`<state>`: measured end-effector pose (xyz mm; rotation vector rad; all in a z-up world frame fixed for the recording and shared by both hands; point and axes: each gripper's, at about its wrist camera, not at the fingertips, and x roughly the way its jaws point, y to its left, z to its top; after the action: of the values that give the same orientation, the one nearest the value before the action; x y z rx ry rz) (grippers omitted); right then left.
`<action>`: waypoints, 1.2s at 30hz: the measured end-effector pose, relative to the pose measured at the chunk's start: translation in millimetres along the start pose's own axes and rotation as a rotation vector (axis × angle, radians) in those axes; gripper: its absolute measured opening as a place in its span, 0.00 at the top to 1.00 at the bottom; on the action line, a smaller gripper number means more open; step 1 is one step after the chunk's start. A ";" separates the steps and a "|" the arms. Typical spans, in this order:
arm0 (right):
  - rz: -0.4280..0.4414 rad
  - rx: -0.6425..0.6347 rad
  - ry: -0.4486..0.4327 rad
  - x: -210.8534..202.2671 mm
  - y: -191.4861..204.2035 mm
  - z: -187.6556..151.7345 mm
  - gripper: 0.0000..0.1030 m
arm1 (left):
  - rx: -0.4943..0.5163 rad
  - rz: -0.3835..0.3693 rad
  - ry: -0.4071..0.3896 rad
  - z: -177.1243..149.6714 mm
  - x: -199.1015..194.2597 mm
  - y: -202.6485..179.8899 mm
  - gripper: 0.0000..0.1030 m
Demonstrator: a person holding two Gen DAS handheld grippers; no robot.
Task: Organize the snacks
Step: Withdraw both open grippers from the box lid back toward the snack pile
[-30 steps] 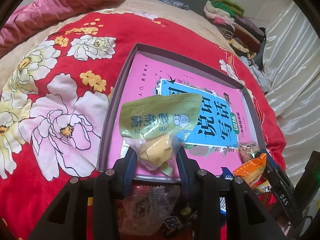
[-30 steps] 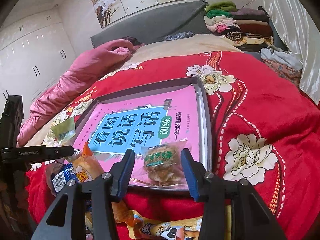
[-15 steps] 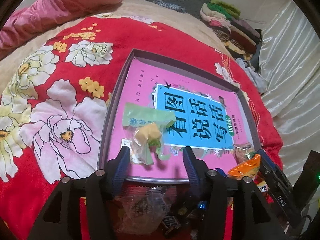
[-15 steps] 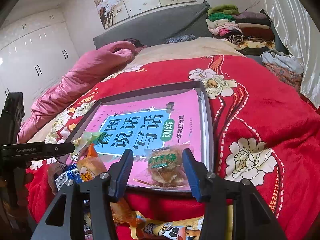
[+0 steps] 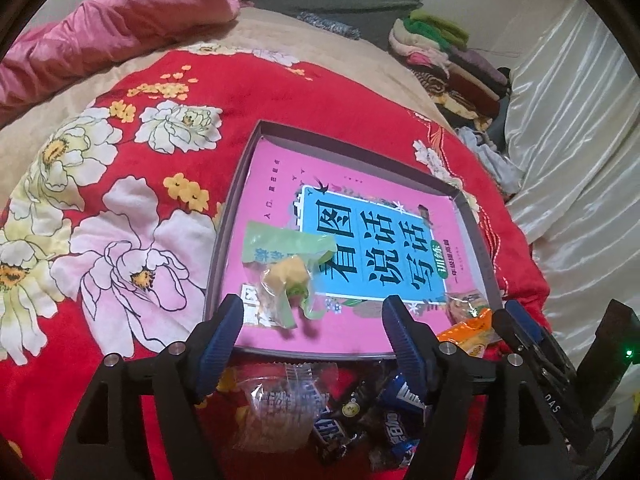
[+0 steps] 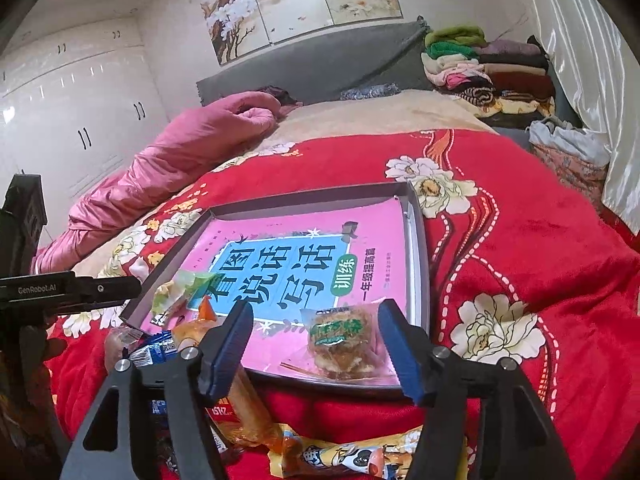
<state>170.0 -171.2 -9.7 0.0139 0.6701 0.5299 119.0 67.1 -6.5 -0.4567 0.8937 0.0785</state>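
Observation:
A shallow grey tray (image 5: 340, 152) lined with a pink and blue book lies on the red flowered blanket. A green-topped packet with a yellow snack (image 5: 286, 270) lies in the tray's near left corner; it also shows in the right wrist view (image 6: 176, 292). My left gripper (image 5: 314, 328) is open and empty just behind it. A clear packet with a brown pastry (image 6: 340, 340) lies in the tray's near right corner. My right gripper (image 6: 316, 340) is open around it, not touching. Loose snacks (image 5: 340, 404) lie in front of the tray.
An orange snack bag (image 5: 468, 332) leans at the tray's near edge, also in the right wrist view (image 6: 224, 384). A yellow cartoon packet (image 6: 352, 456) lies below the right gripper. A pink quilt (image 6: 180, 160) and stacked clothes (image 6: 480, 68) lie at the far end of the bed.
My left gripper opened and let go of the green-topped packet, which now lies in the tray, then drew back. My right gripper stayed open and pulled back slightly from the pastry packet.

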 end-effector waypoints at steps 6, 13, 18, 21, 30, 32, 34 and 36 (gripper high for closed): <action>0.004 -0.037 -0.064 -14.5 8.1 3.0 0.29 | 0.013 0.001 -0.018 -0.1 -9.4 0.0 0.27; -0.002 -0.073 -0.098 -24.2 14.4 4.9 0.26 | 0.021 0.004 -0.034 -1.5 -21.1 1.9 0.26; -0.004 -0.085 -0.101 -27.1 16.5 3.6 0.25 | 0.033 0.007 -0.039 -2.9 -27.4 2.8 0.26; -0.004 -0.088 -0.097 -28.5 17.1 2.4 0.23 | 0.040 0.011 -0.044 -3.6 -30.3 3.7 0.26; -0.010 -0.110 -0.090 -32.8 22.6 -2.3 0.23 | 0.069 0.031 -0.041 -9.8 -35.4 7.1 0.26; -0.011 -0.120 -0.088 -33.4 24.9 -3.9 0.23 | 0.069 0.033 -0.041 -11.3 -36.1 8.9 0.26; -0.011 -0.130 -0.085 -34.1 28.2 -5.8 0.22 | 0.072 0.038 -0.040 -11.9 -36.3 9.6 0.26; -0.012 -0.139 -0.083 -34.8 30.8 -7.2 0.22 | 0.076 0.044 -0.040 -14.1 -37.5 11.4 0.26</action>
<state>128.6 -162.0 10.6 -0.0976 0.5507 0.5601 82.2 76.1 10.6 -0.3632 0.8648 0.0928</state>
